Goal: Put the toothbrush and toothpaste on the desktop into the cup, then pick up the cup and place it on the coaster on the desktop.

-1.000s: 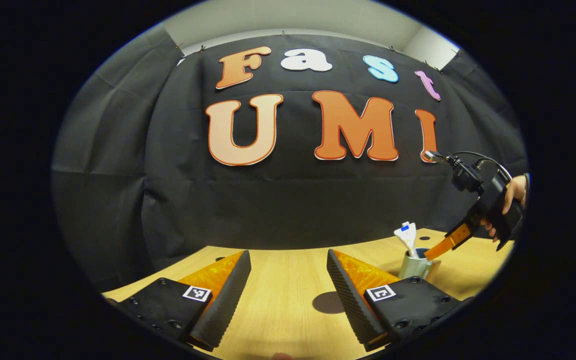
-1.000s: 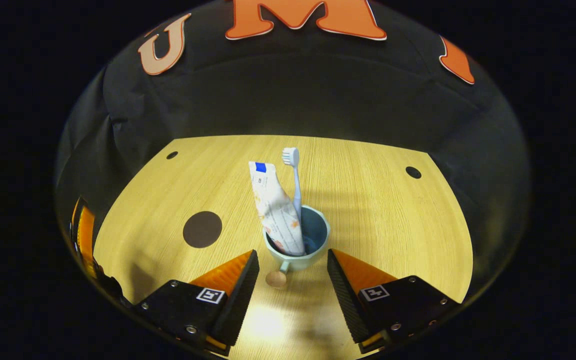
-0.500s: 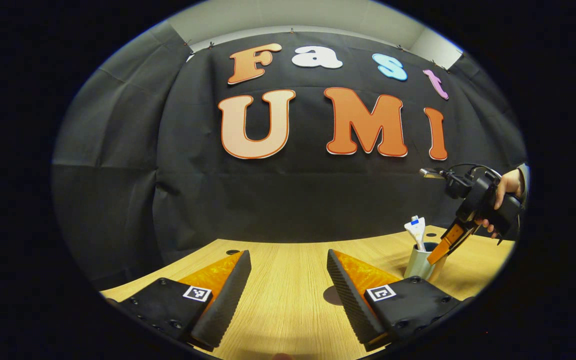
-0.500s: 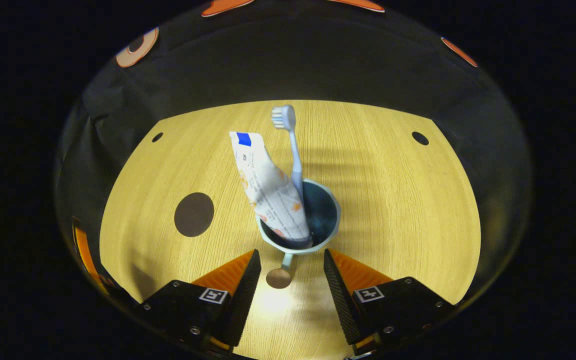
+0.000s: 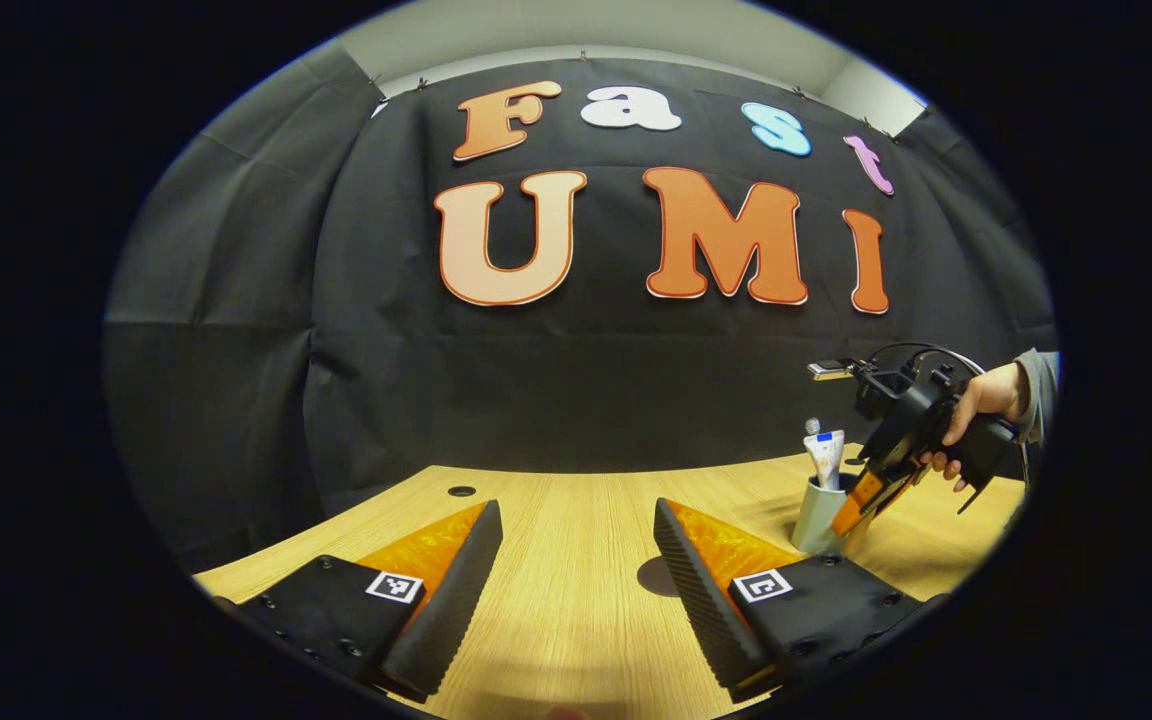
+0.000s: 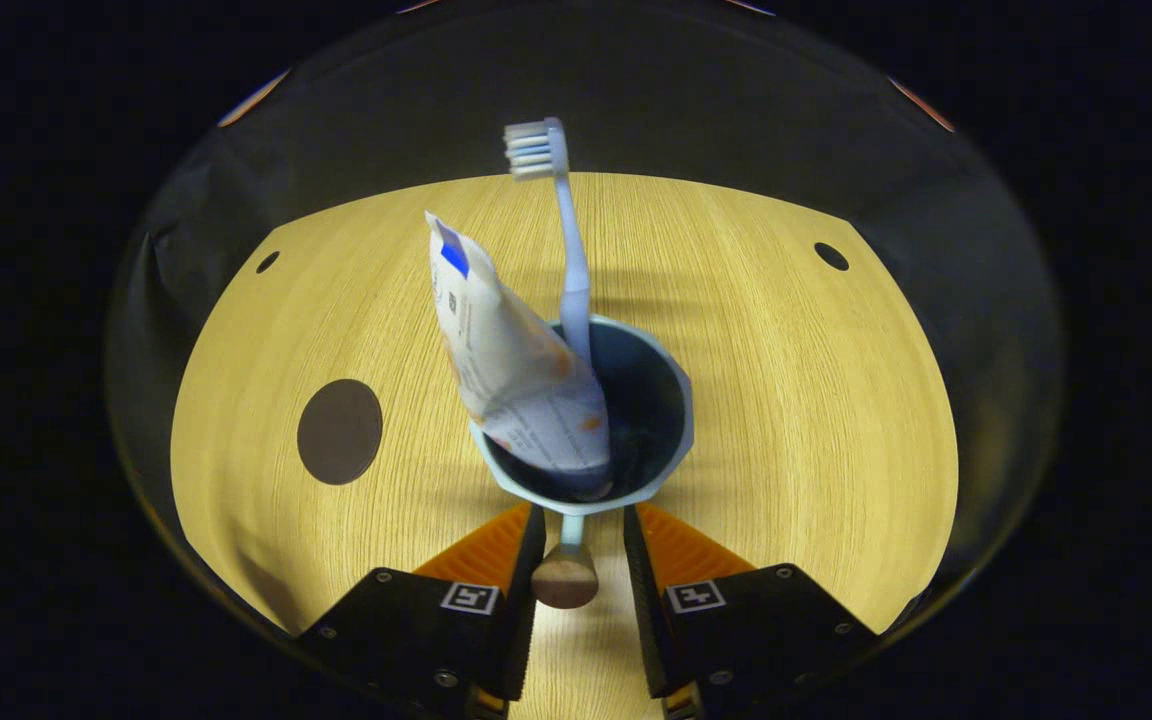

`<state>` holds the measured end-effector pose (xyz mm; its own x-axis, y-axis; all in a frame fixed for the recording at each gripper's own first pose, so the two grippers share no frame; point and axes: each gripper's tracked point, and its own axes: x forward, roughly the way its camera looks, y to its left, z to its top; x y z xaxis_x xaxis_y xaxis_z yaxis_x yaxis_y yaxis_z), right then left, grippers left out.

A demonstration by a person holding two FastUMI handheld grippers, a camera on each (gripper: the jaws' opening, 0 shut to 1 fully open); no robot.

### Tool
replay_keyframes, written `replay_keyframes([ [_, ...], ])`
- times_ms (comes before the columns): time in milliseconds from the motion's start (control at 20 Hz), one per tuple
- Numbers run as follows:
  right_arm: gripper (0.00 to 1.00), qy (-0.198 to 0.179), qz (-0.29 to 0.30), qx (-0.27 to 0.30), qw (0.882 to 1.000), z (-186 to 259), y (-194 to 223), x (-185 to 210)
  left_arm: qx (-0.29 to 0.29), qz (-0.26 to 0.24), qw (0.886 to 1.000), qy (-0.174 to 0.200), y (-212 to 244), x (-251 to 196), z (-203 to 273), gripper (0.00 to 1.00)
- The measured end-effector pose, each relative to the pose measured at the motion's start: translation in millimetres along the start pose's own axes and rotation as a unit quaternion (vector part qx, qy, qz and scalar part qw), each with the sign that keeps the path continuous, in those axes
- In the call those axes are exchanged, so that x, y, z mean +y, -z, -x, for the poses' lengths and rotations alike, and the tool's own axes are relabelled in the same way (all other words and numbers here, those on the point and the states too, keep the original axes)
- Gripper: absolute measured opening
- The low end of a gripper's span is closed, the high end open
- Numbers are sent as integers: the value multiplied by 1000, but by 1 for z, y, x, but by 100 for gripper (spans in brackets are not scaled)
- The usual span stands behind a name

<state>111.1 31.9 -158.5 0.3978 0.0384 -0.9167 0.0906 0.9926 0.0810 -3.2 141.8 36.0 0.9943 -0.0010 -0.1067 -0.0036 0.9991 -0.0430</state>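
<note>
While wider before — right tongs (image 6: 574,560) now narrow around cup (image 6: 591,420) handle (image 6: 566,570).

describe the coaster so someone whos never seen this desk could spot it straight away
Start from the wooden desktop in the right gripper view and find the pale blue cup holding the toothbrush and toothpaste. The coaster lies flat to the left of that cup, apart from it. It is a plain dark brown disc, much bigger than the small dark holes near the desk's far edge.
</note>
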Motion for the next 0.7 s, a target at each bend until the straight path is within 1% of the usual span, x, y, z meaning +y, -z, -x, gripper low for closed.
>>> replay_keyframes([
  [50,47,2,-5,10,1000,-3,3,2,1,0,1000,2,1,-1,0,96],
  [100,29,3,-8,13,1000,-6,2,2,3,1,1000,3,2,-2,1,98],
  [300,28,0,-8,-5,1000,-6,-3,-2,6,3,1000,1,7,2,5,97],
  [600,25,11,26,-29,999,-8,-8,-4,11,4,1000,-7,13,15,7,97],
  [700,25,4,28,-28,999,-9,-8,-3,11,7,1000,-10,12,18,6,97],
])
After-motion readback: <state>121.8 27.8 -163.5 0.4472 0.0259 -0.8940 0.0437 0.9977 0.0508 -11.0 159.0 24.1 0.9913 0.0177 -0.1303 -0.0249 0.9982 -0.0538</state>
